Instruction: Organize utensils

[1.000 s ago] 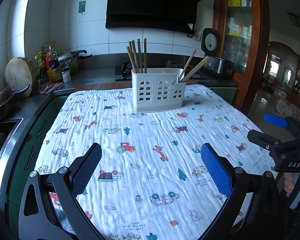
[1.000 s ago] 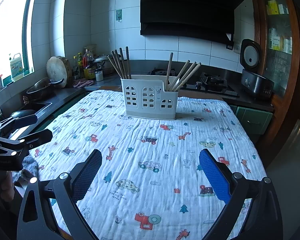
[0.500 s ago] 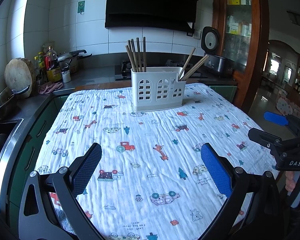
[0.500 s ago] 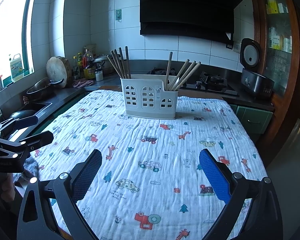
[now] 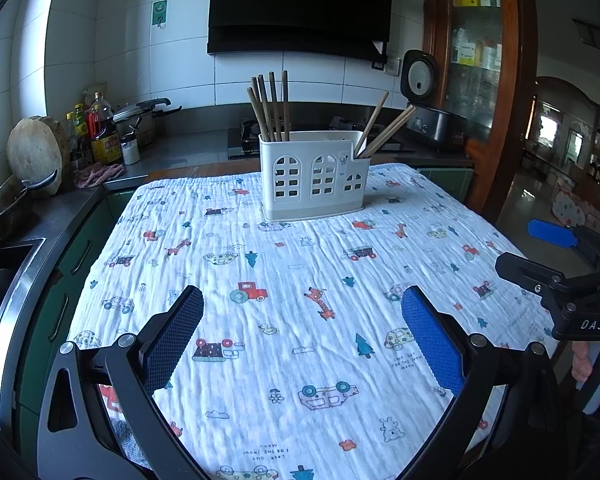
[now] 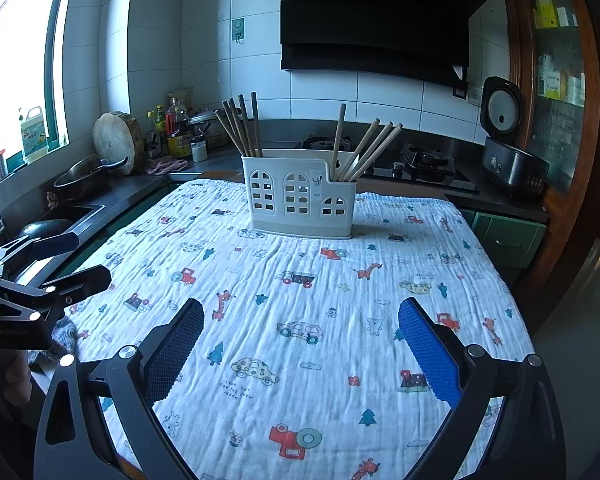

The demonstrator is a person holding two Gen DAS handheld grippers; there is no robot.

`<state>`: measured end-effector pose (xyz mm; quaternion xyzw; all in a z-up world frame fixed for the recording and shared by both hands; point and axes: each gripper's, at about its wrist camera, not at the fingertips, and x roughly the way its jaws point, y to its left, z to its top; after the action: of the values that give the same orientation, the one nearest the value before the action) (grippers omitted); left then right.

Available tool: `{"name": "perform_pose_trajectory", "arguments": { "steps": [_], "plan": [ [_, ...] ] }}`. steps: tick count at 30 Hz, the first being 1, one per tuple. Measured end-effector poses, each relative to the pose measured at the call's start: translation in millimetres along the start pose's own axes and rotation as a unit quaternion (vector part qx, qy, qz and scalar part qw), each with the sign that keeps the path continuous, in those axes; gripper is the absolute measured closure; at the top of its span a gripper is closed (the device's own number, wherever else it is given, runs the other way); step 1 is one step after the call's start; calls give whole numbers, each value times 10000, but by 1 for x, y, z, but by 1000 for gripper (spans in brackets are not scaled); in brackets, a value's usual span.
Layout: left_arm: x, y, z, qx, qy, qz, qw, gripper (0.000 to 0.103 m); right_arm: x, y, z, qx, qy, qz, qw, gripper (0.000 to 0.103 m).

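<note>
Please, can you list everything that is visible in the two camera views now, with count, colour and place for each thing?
utensil holder: one, white, far middle of the table
dark chopsticks: about five, brown, upright in the holder's left end
light chopsticks: four, tan, leaning in the holder's right end
tablecloth: one, white with cartoon prints, covering the table
cutting board: one, round, wood, left counter
bottles: several, mixed colours, left counter corner
rice cooker: one, black, lid up, right counter
range hood: one, black, on the wall
left gripper: open, blue pads, above the near cloth
right gripper: open, blue pads, above the near cloth
</note>
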<state>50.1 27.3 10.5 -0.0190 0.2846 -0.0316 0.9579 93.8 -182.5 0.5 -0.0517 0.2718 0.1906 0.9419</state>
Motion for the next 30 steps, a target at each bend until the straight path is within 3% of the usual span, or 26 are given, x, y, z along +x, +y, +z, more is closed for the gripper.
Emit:
{"name": "perform_pose_trajectory", "arguments": {
  "steps": [30],
  "plan": [
    [7,3,-4,-9,65,72,10000,5,5,0,-2,-22,72,15,10000,8]
  ]
}}
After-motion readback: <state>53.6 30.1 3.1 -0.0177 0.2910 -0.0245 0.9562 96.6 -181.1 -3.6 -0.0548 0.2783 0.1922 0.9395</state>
